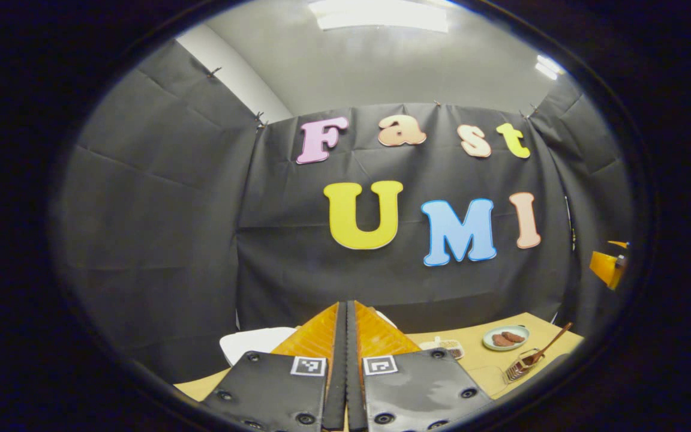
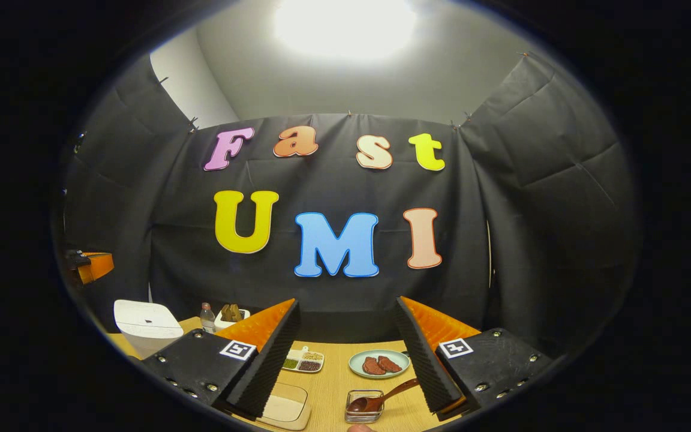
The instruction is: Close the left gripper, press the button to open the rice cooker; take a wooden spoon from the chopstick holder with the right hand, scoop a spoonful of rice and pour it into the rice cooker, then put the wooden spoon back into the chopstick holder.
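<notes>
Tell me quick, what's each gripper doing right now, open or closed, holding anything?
Left gripper: closed, fingers together, nothing between them.
Right gripper: open, holding nothing.

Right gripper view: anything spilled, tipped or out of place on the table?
Nothing stands out. The rice cooker sits upright with its lid down, the wooden spoon rests in the chopstick holder, and the plate lies flat.
</notes>
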